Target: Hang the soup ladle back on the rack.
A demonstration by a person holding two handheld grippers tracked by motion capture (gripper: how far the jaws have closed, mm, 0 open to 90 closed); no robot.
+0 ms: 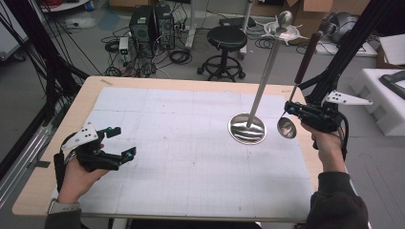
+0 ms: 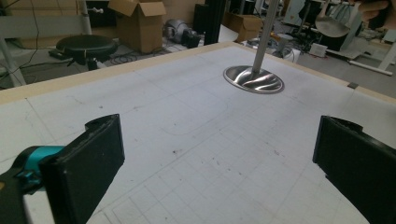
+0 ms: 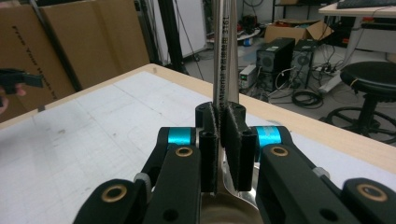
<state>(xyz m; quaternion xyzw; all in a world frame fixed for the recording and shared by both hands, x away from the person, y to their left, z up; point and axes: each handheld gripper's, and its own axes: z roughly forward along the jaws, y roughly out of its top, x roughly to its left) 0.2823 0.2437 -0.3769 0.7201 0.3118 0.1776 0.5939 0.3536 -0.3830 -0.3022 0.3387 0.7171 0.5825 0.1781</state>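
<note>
I am at a wooden table [image 1: 57,157] covered by a white gridded mat [image 1: 181,143]. My landmark is a tall metal stand [image 1: 260,90] on the mat's far right part: a shiny round base [image 1: 246,129] with a thin upright pole rising from it to a small pronged plate and a ball on top.

Just right of the stand's base, at the table's right edge, my right gripper [image 1: 292,110] is pinching a ladle [image 1: 298,86] by the thin metal neck above its bowl. The ladle's long axis runs steeply upward and leans a little away from the stand. Its round bowl [image 1: 286,128] hangs lowest, close beside the base but not touching it, and its dark handle points up and away from me. In the right gripper view the jaws are pressed flat against the ladle's shaft [image 3: 225,70]; the bowl is cut off at the bottom edge, and the printing on the shaft is too blurred to read fully.

Well to the left of the stand, near the table's left edge, my left gripper [image 1: 123,142] is held above the mat with its jaws spread wide and nothing between them. In the left gripper view the stand's top is cut off by the upper edge.
</note>
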